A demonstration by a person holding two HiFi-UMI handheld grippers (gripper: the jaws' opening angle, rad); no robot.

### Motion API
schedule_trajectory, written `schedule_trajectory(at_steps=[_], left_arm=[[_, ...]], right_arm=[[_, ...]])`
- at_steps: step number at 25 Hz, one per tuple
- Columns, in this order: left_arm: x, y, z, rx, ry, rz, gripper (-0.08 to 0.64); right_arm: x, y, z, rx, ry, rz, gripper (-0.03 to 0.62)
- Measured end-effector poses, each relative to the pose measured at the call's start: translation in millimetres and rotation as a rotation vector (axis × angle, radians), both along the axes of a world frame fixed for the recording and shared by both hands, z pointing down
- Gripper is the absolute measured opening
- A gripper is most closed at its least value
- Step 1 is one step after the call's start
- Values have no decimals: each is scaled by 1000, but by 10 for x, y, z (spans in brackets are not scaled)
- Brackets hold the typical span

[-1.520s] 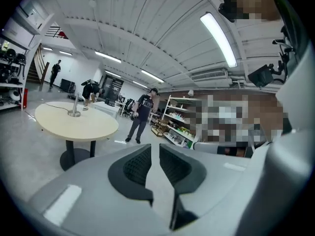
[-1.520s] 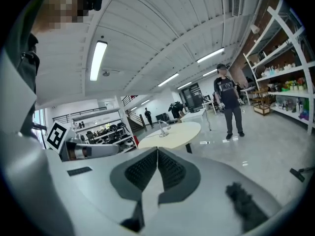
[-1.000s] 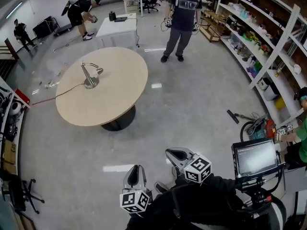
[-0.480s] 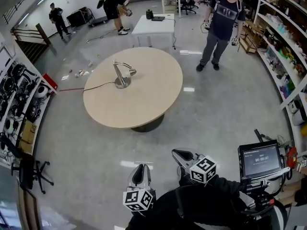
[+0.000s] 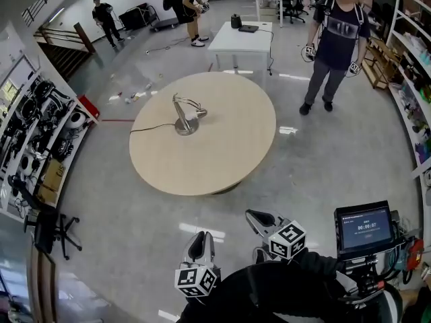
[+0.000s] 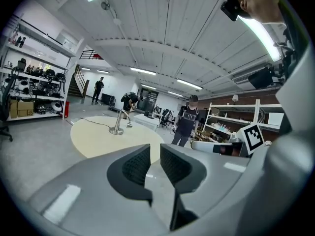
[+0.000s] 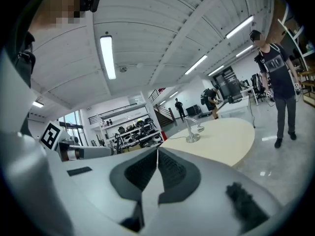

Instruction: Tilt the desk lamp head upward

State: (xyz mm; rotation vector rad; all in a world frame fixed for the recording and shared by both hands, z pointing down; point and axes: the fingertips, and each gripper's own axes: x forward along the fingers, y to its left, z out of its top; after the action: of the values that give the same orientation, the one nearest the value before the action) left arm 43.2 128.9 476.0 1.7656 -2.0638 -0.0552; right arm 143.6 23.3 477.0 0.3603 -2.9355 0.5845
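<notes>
A shiny grey floor [image 5: 114, 200] fills most of the frame. A big round table [image 5: 215, 160] sits in the middle. A person in dark clothes [image 5: 335, 39] stands at the upper right, well apart from it. A small white table [image 5: 232, 40] is at the top.

At the bottom, the left gripper [image 5: 200, 243] has its jaws a little apart, with nothing between them. The right gripper [image 5: 254, 215] has its jaws pressed together and holds nothing.

The desk lamp [image 5: 182, 118] stands on the left part of the round table, far from both grippers.
</notes>
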Motion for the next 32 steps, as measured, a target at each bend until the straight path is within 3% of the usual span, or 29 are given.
schedule_trajectory(at_steps=[10, 17, 27, 32], left_arm=[[62, -515, 43, -30, -15, 0, 67], [-233, -934, 171, -15, -3, 55, 69], [-629, -1750, 98, 26, 25, 288, 69], [-550, -2095, 72, 28, 44, 399, 69]], right_arm=[[27, -519, 85, -21, -16, -3, 6], [-171, -899, 177, -2, -6, 65, 6], [-257, -1436, 22, 34, 35, 328, 6], [-152, -1610, -20, 28, 59, 433, 6]])
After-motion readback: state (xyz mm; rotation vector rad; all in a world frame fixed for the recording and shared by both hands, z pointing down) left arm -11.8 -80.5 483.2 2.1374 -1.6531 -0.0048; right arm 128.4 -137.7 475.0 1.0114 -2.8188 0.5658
